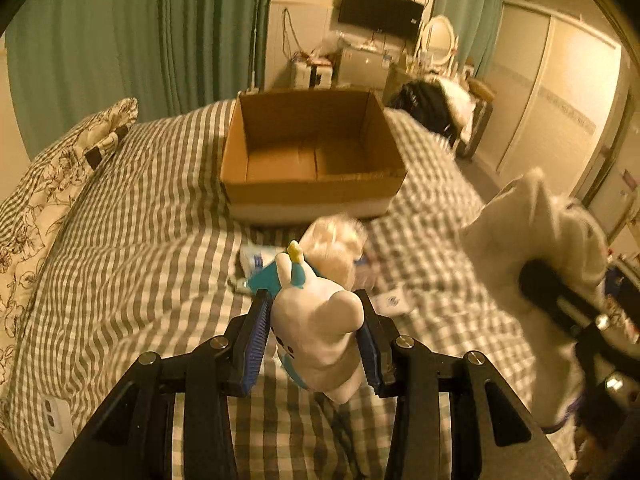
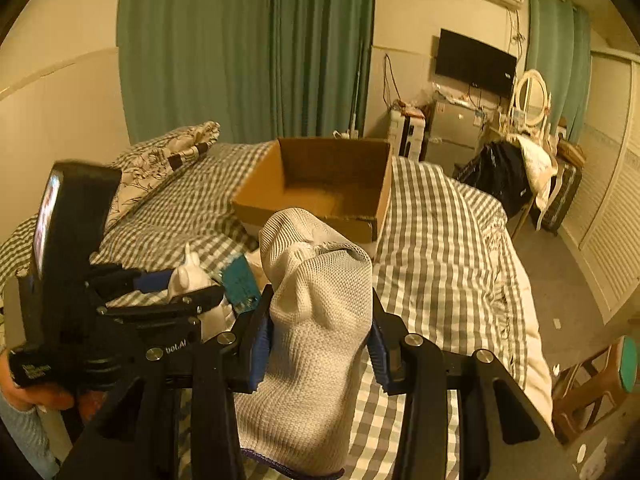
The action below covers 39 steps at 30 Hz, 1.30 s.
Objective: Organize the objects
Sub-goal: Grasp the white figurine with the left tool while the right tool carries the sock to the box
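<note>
Above the checked bed [image 1: 132,216], the left tongs [image 1: 316,332] grip a white toy [image 1: 320,328], the right tongs [image 2: 320,344] clamp a knit glove [image 2: 316,320], before an open cardboard box [image 1: 312,192].

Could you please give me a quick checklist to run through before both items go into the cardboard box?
1. Left gripper grip: jaws clamp the white toy figure: ok.
2. Right gripper grip: jaws clamp the knit glove: ok.
3. Cardboard box open on top, visible floor bare: ok.
4. Box seated flat on the checked bedding: ok.
5. Loose items lying ahead of the box, under the path: not ok.
6. Clearance between the two grippers: cannot tell.
</note>
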### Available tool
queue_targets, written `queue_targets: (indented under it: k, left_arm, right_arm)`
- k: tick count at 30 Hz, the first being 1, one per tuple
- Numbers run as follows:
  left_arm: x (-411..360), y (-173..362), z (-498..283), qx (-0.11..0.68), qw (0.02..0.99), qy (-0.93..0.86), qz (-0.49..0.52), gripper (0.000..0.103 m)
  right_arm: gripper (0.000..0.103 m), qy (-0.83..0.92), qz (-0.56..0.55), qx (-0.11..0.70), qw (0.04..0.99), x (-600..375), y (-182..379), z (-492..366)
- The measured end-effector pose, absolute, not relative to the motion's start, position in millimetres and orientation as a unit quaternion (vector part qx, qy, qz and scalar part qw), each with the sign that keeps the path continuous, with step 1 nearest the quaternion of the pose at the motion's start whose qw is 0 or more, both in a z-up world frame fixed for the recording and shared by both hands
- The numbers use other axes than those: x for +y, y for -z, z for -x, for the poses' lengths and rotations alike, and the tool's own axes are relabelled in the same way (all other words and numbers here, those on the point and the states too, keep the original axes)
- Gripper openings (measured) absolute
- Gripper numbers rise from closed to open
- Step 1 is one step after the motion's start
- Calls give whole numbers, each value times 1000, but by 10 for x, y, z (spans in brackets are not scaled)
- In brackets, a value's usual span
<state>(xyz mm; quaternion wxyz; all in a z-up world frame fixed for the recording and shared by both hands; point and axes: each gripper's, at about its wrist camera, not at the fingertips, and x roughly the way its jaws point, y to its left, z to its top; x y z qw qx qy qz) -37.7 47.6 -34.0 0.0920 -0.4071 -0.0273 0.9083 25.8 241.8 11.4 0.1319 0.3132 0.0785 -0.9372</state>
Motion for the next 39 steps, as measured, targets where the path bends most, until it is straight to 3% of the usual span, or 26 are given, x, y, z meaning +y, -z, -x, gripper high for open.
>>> queue_targets:
  k: [20,31,39]
  left_arm:
    - [177,-389,1318,-12,62,-936,347,41]
    - [383,-204,2230,0,63,-934,352,41]
    - [496,212,2794,4,55,-922,383,41]
  right_arm:
    - [40,946,-264,112,149,2203,-604,576]
    - [40,948,-269,91,142,2165,-565,1662]
    - [40,942,-296,91,133,2086,-311,2390]
